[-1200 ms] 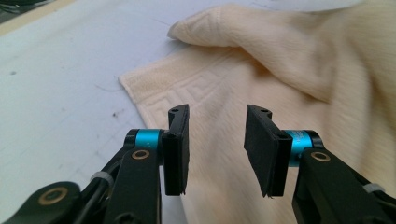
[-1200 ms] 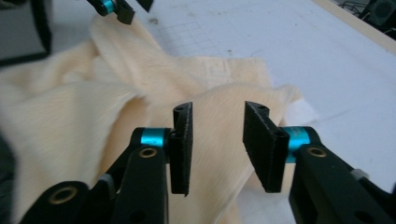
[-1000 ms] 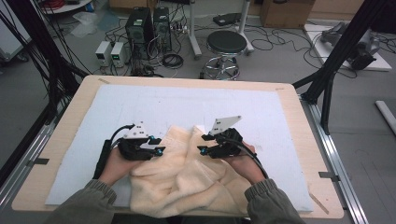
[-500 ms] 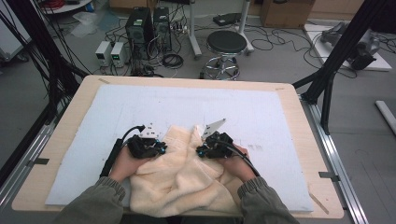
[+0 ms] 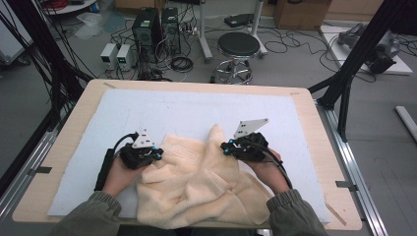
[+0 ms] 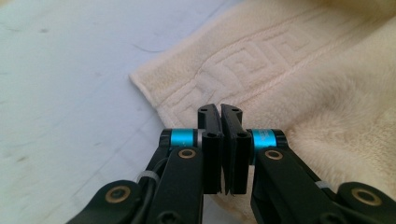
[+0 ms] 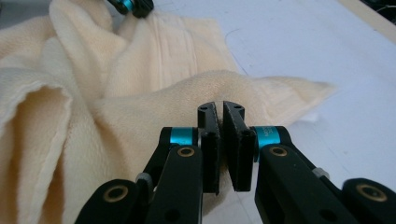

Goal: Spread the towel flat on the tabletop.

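Between the two claws a cream towel (image 5: pixel 196 184) lies rumpled on the tabletop (image 5: pixel 314 147), near its front edge. The left claw (image 6: pixel 220 140) is clamped on the towel's patterned border, close to a corner; the right claw (image 7: pixel 220 140) is pinched on a raised fold of the opposite edge. Both have just been closing, cloth between the jaws. The two edges are probably gripped so the towel can be lifted and spread flat.
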Demonstrator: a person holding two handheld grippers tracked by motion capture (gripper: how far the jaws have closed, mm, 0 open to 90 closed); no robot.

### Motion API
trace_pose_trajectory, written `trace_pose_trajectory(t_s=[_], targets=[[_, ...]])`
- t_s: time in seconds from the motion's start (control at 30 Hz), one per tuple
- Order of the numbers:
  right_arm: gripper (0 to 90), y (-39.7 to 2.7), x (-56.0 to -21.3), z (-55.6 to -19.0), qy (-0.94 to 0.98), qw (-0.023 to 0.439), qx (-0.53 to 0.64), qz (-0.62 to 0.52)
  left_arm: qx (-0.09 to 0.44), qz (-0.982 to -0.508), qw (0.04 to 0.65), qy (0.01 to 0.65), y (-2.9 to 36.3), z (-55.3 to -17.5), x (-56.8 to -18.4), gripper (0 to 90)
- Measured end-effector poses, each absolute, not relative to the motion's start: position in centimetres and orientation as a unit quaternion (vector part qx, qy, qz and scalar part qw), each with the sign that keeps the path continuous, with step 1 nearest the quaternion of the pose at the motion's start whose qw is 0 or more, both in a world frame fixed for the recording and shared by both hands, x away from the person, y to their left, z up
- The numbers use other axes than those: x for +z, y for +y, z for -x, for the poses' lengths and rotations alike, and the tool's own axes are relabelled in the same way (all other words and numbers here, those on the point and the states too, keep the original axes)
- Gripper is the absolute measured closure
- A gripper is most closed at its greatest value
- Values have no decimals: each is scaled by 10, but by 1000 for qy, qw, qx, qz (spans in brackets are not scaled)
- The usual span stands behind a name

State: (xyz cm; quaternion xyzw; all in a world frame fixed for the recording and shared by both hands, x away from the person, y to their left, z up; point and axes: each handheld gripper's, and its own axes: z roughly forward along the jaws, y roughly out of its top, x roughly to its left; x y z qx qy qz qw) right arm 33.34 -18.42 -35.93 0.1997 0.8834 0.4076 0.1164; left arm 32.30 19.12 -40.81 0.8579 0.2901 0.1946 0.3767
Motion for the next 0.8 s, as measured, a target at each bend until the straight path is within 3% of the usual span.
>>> trace_pose_trajectory(t_s=[0.2,0.47,0.67,0.8], targets=[[853,-205,-354,-315,881,125,402,-217,207,-843,390,307,218,-309,-395,868],[800,-224,-387,-294,894,64,379,-232,176,-852,396,292,228,-283,-398,859],[669,-221,-366,-311,878,85,413,-225,176,-837,423,298,224,-298,-384,670],[589,-212,-376,-338,878,95,406,-236,166,-837,420,310,214,-317,-392,620]])
